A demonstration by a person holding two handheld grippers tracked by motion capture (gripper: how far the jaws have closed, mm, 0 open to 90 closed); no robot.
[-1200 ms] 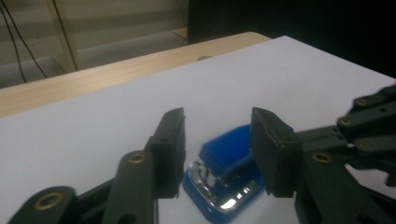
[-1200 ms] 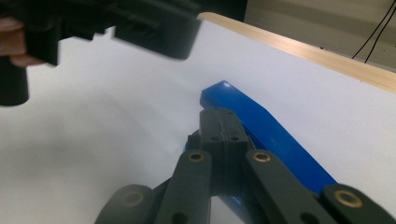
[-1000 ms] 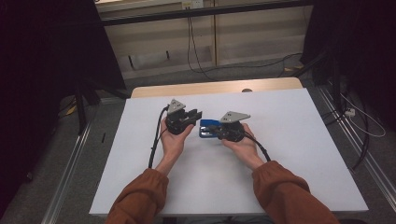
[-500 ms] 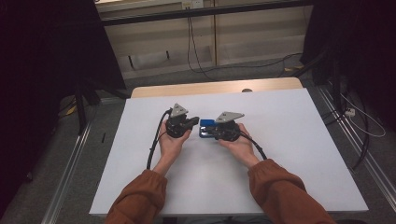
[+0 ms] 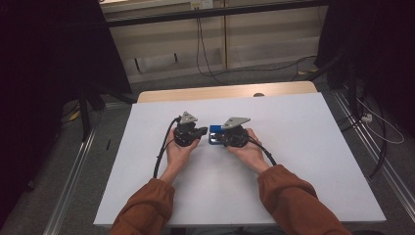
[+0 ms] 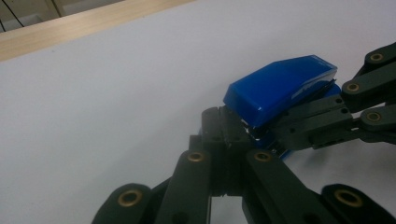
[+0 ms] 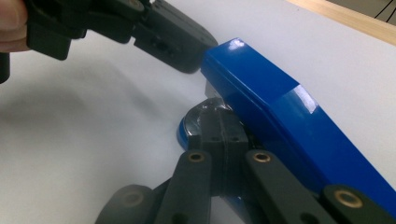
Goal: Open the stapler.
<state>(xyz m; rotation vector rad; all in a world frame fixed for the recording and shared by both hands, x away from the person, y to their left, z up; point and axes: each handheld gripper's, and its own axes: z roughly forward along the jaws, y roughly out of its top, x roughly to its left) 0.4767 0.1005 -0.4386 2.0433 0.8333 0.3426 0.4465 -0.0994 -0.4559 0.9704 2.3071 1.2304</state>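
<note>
White tabletop [image 5: 303,161] carries a blue stapler [image 5: 215,134] between both tools, its long axis running across from one to the other. The right gripper [image 7: 219,128], jaws pressed together, sits at the base under the raised top arm. The left gripper [image 6: 224,135], also pinched closed, meets the stapler's near end.

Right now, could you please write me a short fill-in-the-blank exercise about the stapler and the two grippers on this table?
1. The stapler between the two grippers is ____ in colour.
2. The jaws of the left gripper are ____.
3. The white table has a far edge of pale ____.
4. The person's sleeves are ____ in colour.

Missing words: blue; shut; wood; orange-brown
</note>
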